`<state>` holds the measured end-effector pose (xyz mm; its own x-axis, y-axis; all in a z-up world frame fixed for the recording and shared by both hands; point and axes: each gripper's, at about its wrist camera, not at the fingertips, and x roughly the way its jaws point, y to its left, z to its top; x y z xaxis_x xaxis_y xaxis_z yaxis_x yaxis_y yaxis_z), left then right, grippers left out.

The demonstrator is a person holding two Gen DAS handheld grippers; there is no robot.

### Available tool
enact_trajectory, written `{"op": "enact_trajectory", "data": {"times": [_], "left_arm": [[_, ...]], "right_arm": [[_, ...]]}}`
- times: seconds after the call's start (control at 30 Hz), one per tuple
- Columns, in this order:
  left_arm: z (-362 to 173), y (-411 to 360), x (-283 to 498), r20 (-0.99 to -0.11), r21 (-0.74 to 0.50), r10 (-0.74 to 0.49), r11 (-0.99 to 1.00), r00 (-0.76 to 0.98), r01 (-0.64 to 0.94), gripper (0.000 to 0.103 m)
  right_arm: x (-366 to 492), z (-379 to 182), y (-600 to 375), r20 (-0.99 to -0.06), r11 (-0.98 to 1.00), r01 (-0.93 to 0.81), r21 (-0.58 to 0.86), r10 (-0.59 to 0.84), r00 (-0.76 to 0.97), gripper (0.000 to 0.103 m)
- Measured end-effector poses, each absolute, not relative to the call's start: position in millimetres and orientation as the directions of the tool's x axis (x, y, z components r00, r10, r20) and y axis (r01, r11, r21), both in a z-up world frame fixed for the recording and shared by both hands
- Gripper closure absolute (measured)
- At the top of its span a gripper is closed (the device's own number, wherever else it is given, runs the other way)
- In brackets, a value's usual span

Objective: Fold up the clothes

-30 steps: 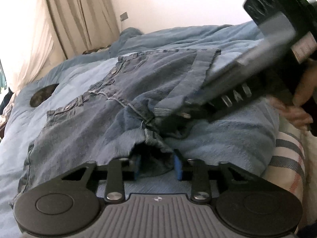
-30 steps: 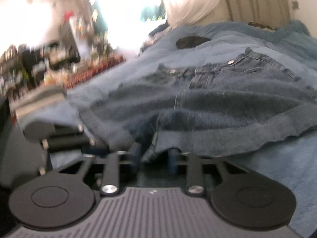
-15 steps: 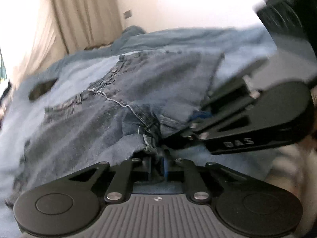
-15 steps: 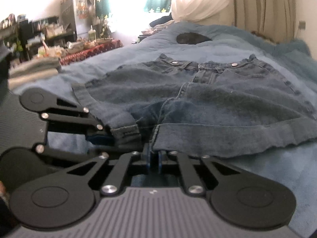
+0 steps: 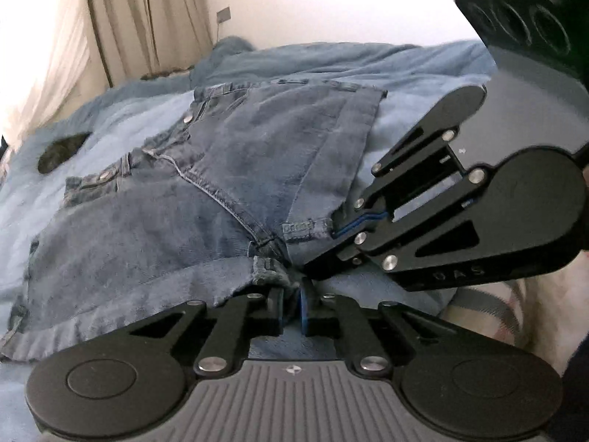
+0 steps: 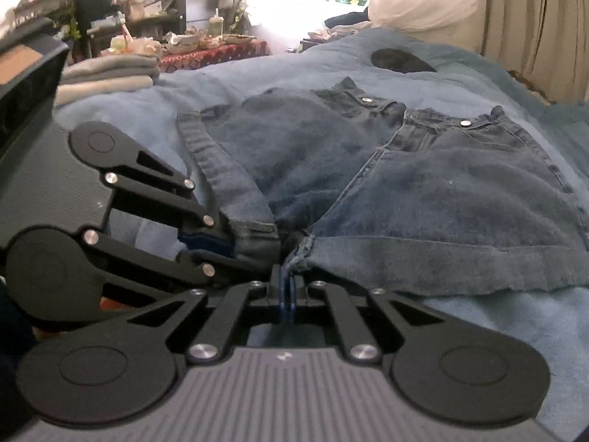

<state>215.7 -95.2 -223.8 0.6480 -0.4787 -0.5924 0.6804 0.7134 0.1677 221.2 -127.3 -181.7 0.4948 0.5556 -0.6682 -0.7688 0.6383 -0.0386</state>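
Blue denim shorts (image 5: 206,191) lie flat on a blue blanket (image 5: 368,70), waistband far, leg hems near; they also show in the right wrist view (image 6: 423,199). My left gripper (image 5: 291,304) is shut on the inner hem corner of one leg by the crotch. My right gripper (image 6: 288,296) is shut on the inner hem corner of the other leg. Each gripper shows in the other's view, the right one (image 5: 340,230) and the left one (image 6: 235,243), both pinching denim hem close beside each other.
A dark round patch (image 6: 401,60) lies on the blanket beyond the waistband. Folded grey-blue clothes (image 6: 110,77) are stacked at the far left. Curtains (image 5: 147,18) hang behind the bed. A cluttered table (image 6: 213,46) stands beyond. Striped fabric (image 5: 497,313) lies at the right.
Both grippers have closed from open onto the inner hem corners of the shorts. The shorts have flattened and spread out on the blanket.
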Motion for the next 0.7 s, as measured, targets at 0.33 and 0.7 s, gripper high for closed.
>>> {"op": "enact_trajectory", "data": {"times": [0.33,0.7], "left_arm": [[-216,-86,206,-0.587,0.138,-0.493,0.721,0.642,0.679,0.094],[-192,-59,189,-0.550,0.059,-0.546,0.729,0.632,0.682,0.087]], "right_arm": [[207,-183,-141,-0.637,0.730,-0.682,0.039,0.544,0.546,0.100],[183,-159,-152,-0.598,0.754,-0.648,0.102,0.568,0.566,0.094]]}}
